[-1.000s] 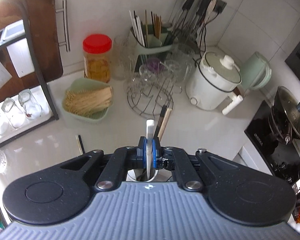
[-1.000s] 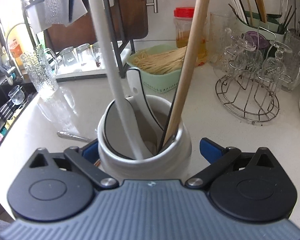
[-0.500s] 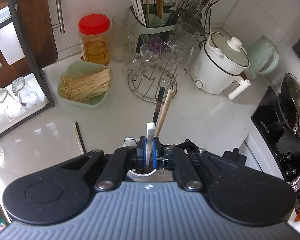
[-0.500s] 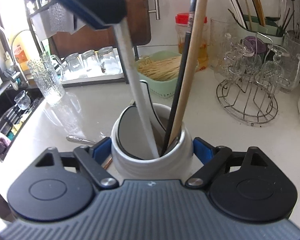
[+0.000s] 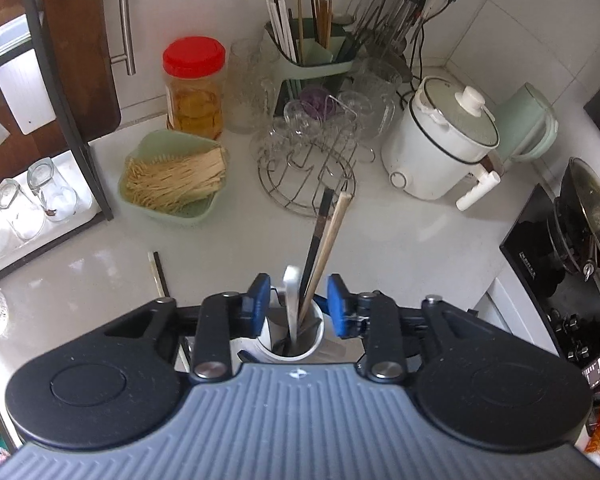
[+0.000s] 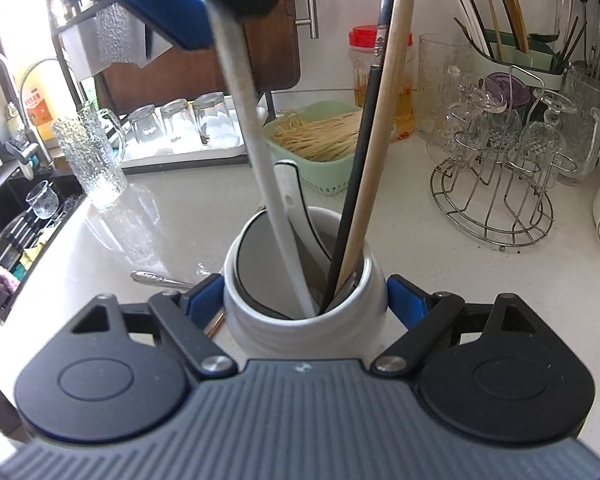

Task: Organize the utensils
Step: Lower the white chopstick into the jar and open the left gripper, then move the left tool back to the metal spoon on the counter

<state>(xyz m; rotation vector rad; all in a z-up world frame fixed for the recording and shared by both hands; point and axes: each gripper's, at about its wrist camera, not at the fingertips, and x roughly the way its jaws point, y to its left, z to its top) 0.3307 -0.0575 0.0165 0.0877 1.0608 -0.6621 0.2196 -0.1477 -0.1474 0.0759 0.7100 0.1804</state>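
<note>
Right gripper [image 6: 305, 300] is clamped on the white utensil crock [image 6: 304, 320], pads against both sides, steadying it on the desk. Left gripper [image 5: 298, 300] hangs above the crock mouth; its jaws have just been opening and now stand apart, with the white ladle handle [image 5: 291, 300] between them but not pressed, so I judge it released.

Done so far: in the crock are the white ladle, a white ceramic spoon [image 6: 290, 192], a black chopstick [image 6: 364, 152] and a wooden stick [image 6: 380, 132], all leaning upright.

Left, as far as I can see: a pair of chopsticks [image 5: 158, 274] lying loose on the desk towards its left side, and a metal spoon handle [image 6: 160, 279] flat on the desk just left of the crock. Something thin and brownish sits under my right gripper's left finger; can't tell what.

Surface: pale glossy desk, crowded at the back. Green basket of sticks [image 5: 174, 180], red-lid jar [image 5: 194, 88], wire glass rack [image 5: 312, 160], rice cooker [image 5: 440, 140]. Sink [image 6: 20, 232] at the left edge.
</note>
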